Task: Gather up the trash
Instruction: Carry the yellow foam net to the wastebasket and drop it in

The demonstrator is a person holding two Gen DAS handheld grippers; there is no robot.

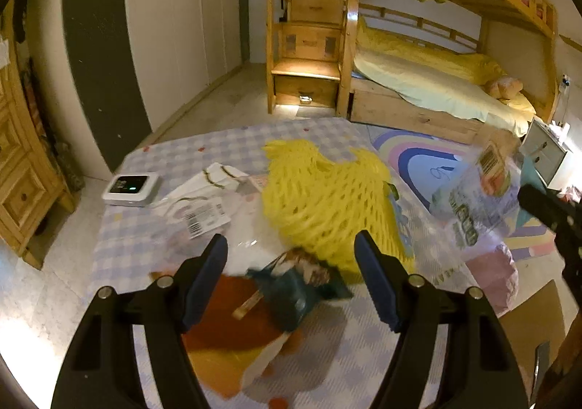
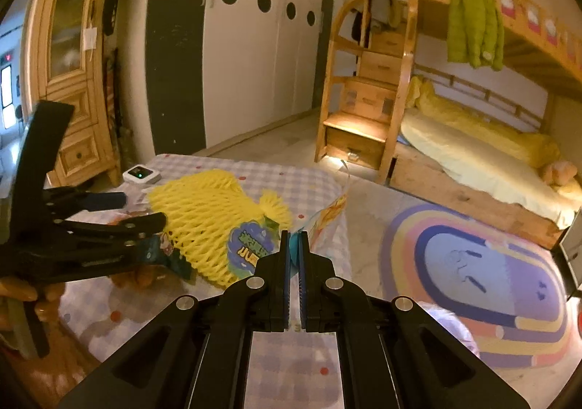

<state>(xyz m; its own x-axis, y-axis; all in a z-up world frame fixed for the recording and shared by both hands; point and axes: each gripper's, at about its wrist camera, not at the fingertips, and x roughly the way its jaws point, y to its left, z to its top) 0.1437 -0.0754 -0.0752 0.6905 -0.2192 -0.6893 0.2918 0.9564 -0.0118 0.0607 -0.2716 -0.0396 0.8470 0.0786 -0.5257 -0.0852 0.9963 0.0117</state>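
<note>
left gripper: fingers spread wide, released, grasping nothing; between them and just below lies a dark green snack wrapper, blurred, resting on an orange wrapper that spreads back under the left finger. just ahead of the right finger, touching the green wrapper's far edge, a yellow foam fruit net, the largest item of trash on the counter, which wears a lilac checked cloth. ahead and to the left of the fingers, white paper labels with a barcode; further left, at the counter's edge, a small white device with a green light. right gripper: fingers clenched nearly together on a thin clear printed plastic bag, whose film rises from between them and hangs off to the right side of the counter; whether the blue bit seen in the gap belongs to the bag cannot be told. left of these fingers, a round blue-and-green printed wrapper lies against the foam net. beyond the counter, outward: a rainbow rug on the floor, a wooden bunk bed with yellow bedding and a green jacket hung from its upper rail, white wardrobe doors with dark round holes, and a pine cabinet at far left.
</note>
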